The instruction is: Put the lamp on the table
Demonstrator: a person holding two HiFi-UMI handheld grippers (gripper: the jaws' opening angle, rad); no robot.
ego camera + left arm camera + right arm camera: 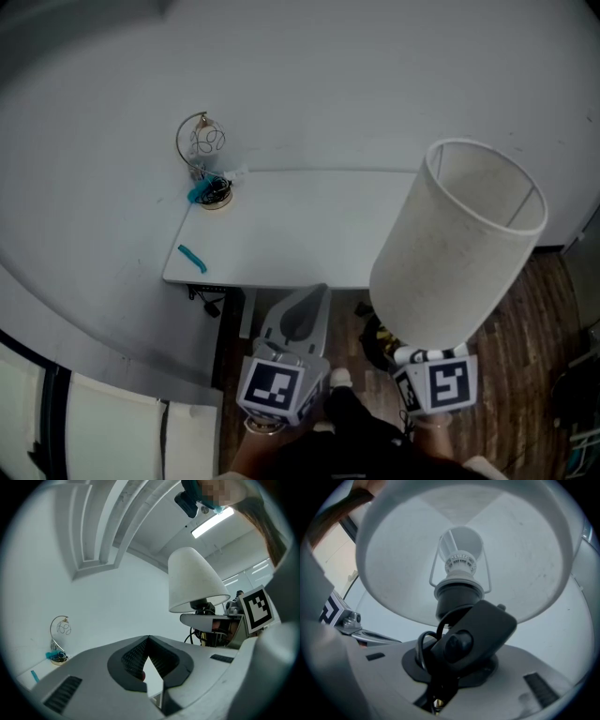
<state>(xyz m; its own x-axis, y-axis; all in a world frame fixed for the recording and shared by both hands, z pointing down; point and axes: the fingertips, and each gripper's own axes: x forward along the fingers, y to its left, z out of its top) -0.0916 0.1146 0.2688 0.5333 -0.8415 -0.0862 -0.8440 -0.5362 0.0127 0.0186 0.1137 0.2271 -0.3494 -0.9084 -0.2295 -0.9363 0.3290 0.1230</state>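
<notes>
Up in the air by the white table (300, 234)'s front right corner, the lamp (459, 244) sits tilted, right tongs (454, 670) clamped on its black bottom part. Left tongs (148, 640) pinched together, holding nothing.

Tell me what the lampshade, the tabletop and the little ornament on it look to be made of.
Lampshade: likely fabric or paper over a wire frame, matte off-white and faintly mottled. Table: smooth matte white top, probably laminate or painted board; the look leaves it open. Ornament: thin bent metal wire, a gold-toned loop on a shiny round base.
</notes>
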